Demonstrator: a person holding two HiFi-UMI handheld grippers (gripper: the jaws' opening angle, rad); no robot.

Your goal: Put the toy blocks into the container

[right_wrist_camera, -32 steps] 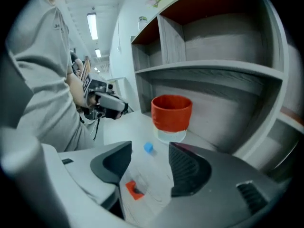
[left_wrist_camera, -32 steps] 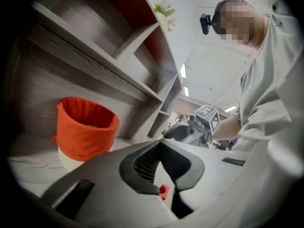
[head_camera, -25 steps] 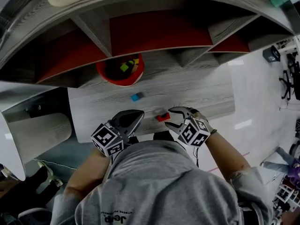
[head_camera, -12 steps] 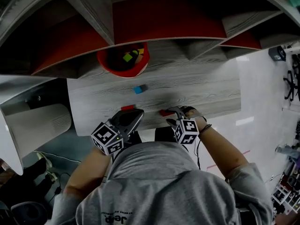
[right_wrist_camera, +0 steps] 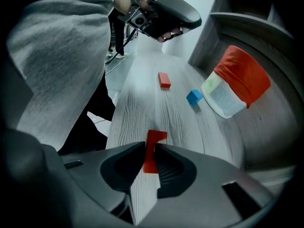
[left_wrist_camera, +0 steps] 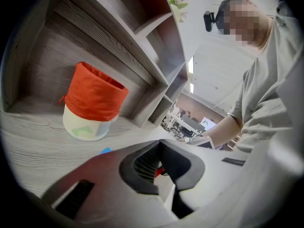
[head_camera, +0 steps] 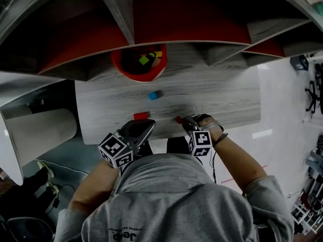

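Observation:
A red fabric-lined container [head_camera: 139, 64] stands at the back of the grey table [head_camera: 222, 97] with several blocks inside. A blue block [head_camera: 154, 95] lies in front of it. My right gripper [head_camera: 185, 122] is closing on a thin red block [right_wrist_camera: 153, 151] at the table's near edge, and both pads touch its sides. A second red block [head_camera: 141, 116] lies just ahead of my left gripper [head_camera: 148, 124], whose jaw tips meet with nothing held. In the right gripper view, the container [right_wrist_camera: 235, 82], blue block [right_wrist_camera: 194, 97] and second red block [right_wrist_camera: 164, 80] lie ahead.
A shelf unit with red back panels [head_camera: 186, 21] overhangs the back of the table. The container [left_wrist_camera: 92, 103] sits at the foot of its dividers. A rolled pale cushion [head_camera: 40, 135] lies left of the table, and white floor [head_camera: 282, 100] is on the right.
The right gripper has gone from wide open beside the red block to closed around it. A second red block has come into view by the left gripper, which has barely moved.

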